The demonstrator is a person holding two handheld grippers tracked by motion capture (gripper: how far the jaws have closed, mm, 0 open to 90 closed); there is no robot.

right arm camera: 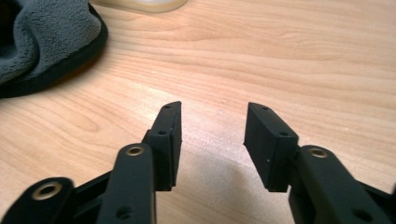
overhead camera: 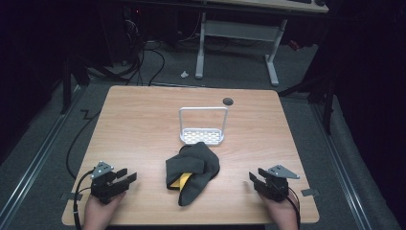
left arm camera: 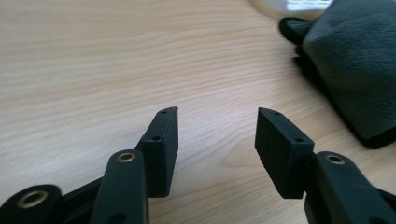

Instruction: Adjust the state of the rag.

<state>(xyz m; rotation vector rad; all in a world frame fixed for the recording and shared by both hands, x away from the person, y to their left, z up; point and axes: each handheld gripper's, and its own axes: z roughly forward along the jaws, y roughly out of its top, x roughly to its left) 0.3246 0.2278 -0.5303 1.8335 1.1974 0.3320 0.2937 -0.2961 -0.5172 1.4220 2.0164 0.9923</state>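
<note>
Near the front edge of the light wooden worktop, a crumpled dark grey fleece cloth lies midway between my two hands, with something yellow tucked into its folds on the side facing me. Behind it, toward the far edge, stands a small white perforated metal rack with a hoop handle, its base just touching the cloth's far end.

My left gripper rests close to the front left corner, jaws spread and gripping nothing; in the left gripper view the cloth sits ahead and off to the right of the bare wood between the jaws. My right gripper waits near the front right corner, likewise released and empty, and in the right gripper view the cloth lies ahead to the left.

The cloth's long axis runs roughly from the front edge back toward the rack, so each gripper faces one long flank. Both stand about equally far from it. I judge the next move is an inward reach from both sides, each hand taking its own edge.
</note>
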